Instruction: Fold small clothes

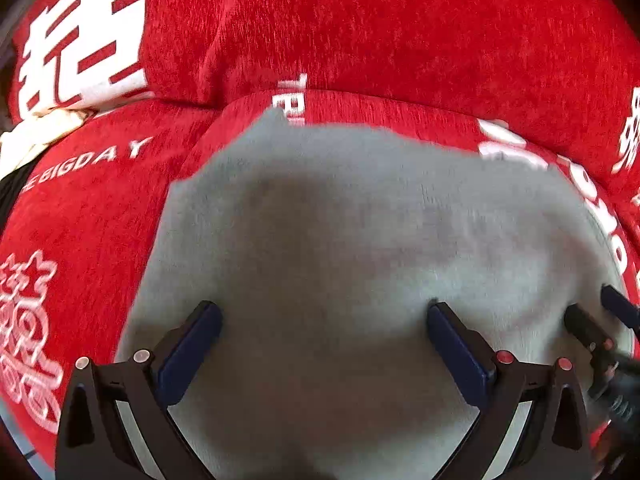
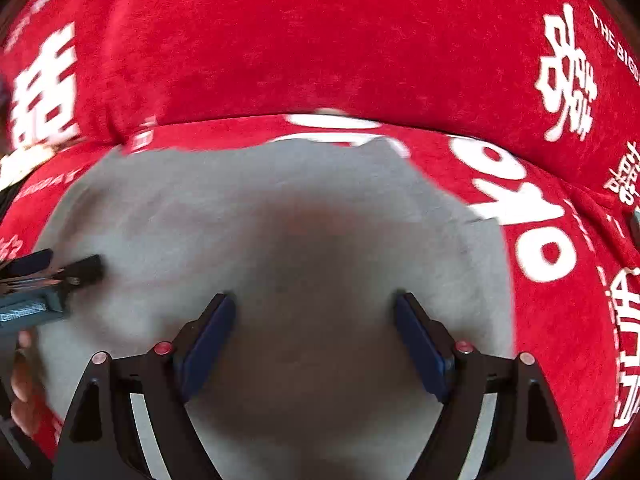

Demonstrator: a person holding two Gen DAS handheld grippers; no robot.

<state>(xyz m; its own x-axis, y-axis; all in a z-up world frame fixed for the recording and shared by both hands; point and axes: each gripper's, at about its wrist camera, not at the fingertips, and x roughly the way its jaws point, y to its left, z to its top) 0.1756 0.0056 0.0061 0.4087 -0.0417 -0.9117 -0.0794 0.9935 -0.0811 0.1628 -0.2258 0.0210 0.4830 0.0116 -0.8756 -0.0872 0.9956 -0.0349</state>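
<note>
A grey garment (image 1: 360, 220) lies flat on a red cover with white lettering (image 1: 360, 32). My left gripper (image 1: 324, 312) hovers over its near part, jaws wide apart and nothing between the blue pads. In the right wrist view the same grey garment (image 2: 260, 200) fills the middle, and my right gripper (image 2: 314, 304) stands open above it, also holding nothing. Each gripper shows in the other's view: the right gripper (image 1: 600, 316) at the right edge, the left gripper (image 2: 68, 268) at the left edge. Both views are blurred by motion.
The red cover rises into a backrest (image 2: 320, 40) behind the garment. A pale crumpled cloth (image 1: 44, 128) sits at the far left where seat and back meet. A hand (image 2: 20, 380) shows at the lower left of the right wrist view.
</note>
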